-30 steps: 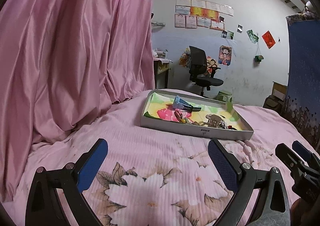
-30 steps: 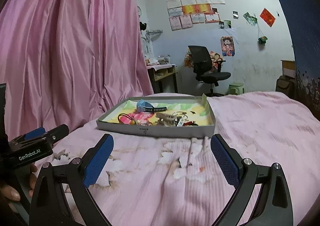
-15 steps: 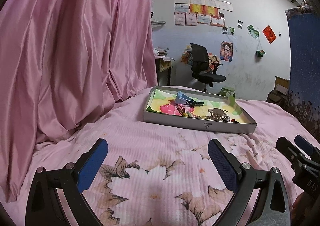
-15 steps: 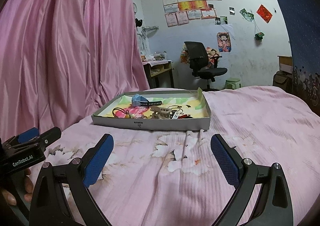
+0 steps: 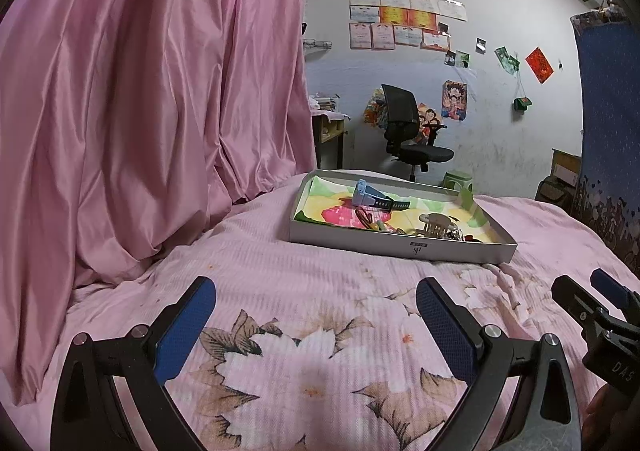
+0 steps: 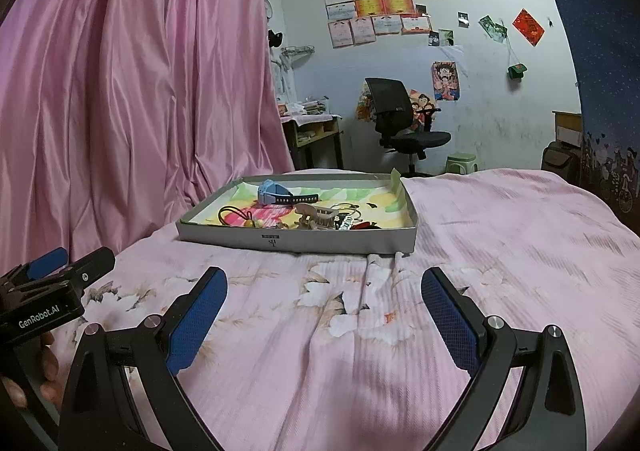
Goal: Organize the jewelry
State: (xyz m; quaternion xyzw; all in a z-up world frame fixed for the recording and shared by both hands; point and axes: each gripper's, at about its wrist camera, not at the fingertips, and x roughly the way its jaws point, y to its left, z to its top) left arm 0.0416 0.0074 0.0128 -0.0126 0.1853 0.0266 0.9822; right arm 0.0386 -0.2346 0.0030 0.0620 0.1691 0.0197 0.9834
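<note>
A shallow grey box [image 5: 400, 247] with a colourful lining sits on the pink floral bedspread [image 5: 304, 315]; it also shows in the right wrist view [image 6: 296, 241]. Inside lie a light blue watch [image 5: 370, 195] [image 6: 276, 193], a beige claw hair clip [image 5: 436, 225] [image 6: 316, 216], a dark hair tie with beads [image 6: 240, 217], key rings [image 6: 348, 211] and small dark pieces. My left gripper [image 5: 316, 315] is open and empty, well short of the box. My right gripper [image 6: 324, 303] is open and empty too, also short of the box.
A pink satin curtain [image 5: 152, 111] hangs along the left of the bed. Beyond the bed stand a black office chair [image 5: 408, 131], a small desk [image 5: 328, 127], a green stool [image 5: 458, 179] and a blue patterned cloth [image 5: 608, 131] at the right.
Both grippers have drawn back and lowered slightly, so the box sits a little farther off and looks flatter. Both stay open and empty.
</note>
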